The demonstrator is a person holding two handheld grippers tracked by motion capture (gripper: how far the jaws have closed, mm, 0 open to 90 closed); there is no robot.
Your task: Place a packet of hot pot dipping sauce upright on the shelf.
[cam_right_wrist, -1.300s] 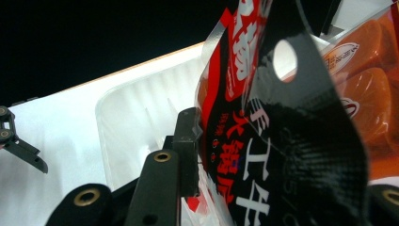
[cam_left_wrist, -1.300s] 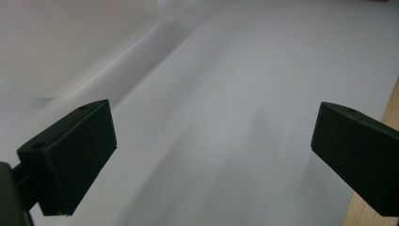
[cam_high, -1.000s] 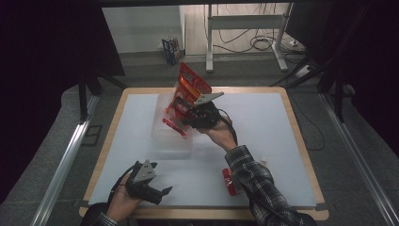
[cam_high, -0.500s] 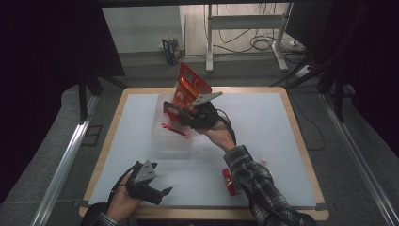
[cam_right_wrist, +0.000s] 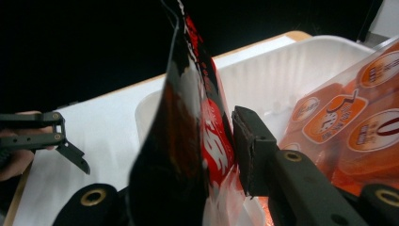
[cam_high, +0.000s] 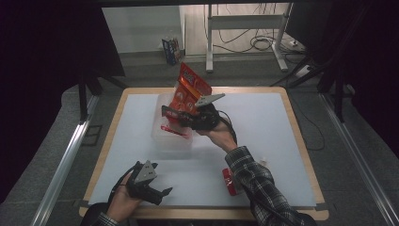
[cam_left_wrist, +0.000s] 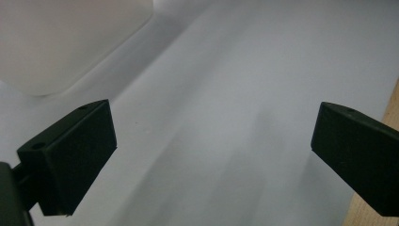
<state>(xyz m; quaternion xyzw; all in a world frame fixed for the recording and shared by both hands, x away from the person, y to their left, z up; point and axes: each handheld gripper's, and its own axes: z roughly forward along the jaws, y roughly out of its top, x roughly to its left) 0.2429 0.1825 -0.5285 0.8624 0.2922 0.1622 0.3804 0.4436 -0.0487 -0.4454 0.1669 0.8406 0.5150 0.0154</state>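
In the middle of the high view, the right gripper (cam_high: 181, 117) was clamped on a glossy red snack bag (cam_high: 181, 101), its crinkled foil standing tall and tilted over a translucent plastic tub (cam_high: 171, 136) on the white table mat (cam_high: 263, 117). In the right gripper view, the black jaws pinched the bag's shiny dark-and-red film at center frame, one ridged pad pressed flat against it. To the right, a second packet (cam_right_wrist: 357, 127), orange with round white-rimmed labels, lay inside the tub, whose ribbed white wall (cam_right_wrist: 268, 80) curved behind it.

At the lower left of the high view, the left gripper (cam_high: 153, 190) rested low over the mat near the wooden table edge (cam_high: 202, 213), its jaws wide apart and holding nothing. The left gripper view showed its matte black wedge-shaped pads over smooth white mat, the tub's rounded frosted corner (cam_left_wrist: 70, 42) at upper left. A small red object (cam_high: 229, 181) lay beside the plaid sleeve (cam_high: 259, 183), lower center.
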